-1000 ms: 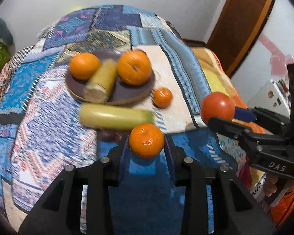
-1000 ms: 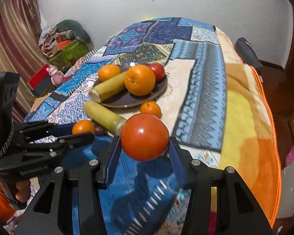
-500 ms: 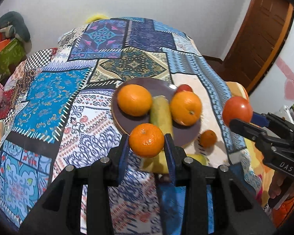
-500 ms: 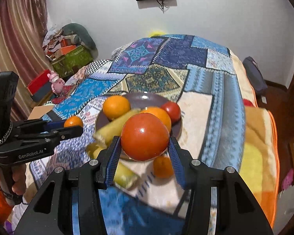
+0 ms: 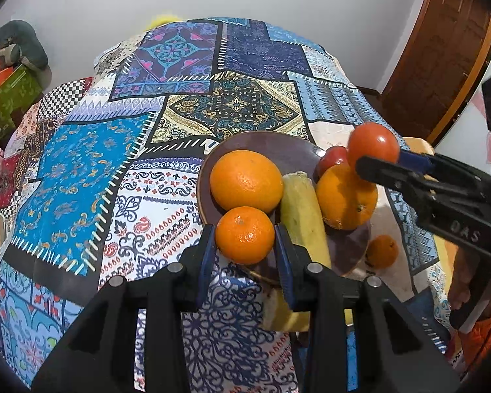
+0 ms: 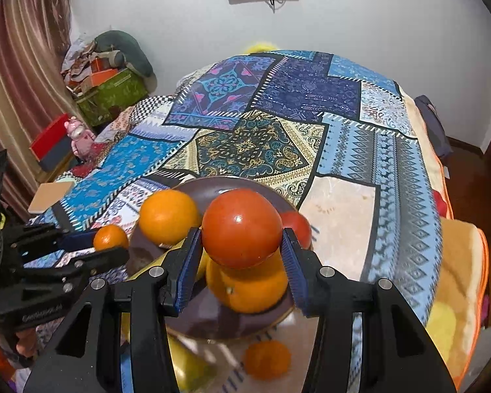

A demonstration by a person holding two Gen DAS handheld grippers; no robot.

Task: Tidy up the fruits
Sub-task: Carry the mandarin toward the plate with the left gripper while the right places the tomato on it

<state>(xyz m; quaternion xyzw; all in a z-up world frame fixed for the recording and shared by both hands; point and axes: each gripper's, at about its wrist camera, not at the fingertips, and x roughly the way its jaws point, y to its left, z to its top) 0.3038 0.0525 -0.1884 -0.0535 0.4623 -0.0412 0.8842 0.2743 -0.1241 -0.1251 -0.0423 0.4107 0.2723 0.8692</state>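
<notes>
My left gripper (image 5: 245,242) is shut on a small tangerine (image 5: 245,235) and holds it over the near rim of the brown plate (image 5: 271,145). My right gripper (image 6: 241,249) is shut on a red tomato (image 6: 241,227) above the plate (image 6: 209,186). The plate holds two oranges (image 5: 245,180) (image 5: 345,199), a yellow-green banana (image 5: 302,216) and a small tomato (image 5: 332,160). A loose tangerine (image 5: 381,250) and another banana (image 5: 280,311) lie on the quilt beside the plate. The right gripper with the tomato (image 5: 373,145) also shows in the left wrist view.
A patchwork quilt (image 5: 180,104) covers the bed. Boxes and clutter (image 6: 108,88) stand at the far left by a curtain. A wooden door (image 5: 442,49) is at the right. A pink toy (image 6: 78,137) sits by the bed's left edge.
Both grippers have moved forward over the plate with their fruit still held. The plate and the fruit on it now sit closer and lower in both views.
</notes>
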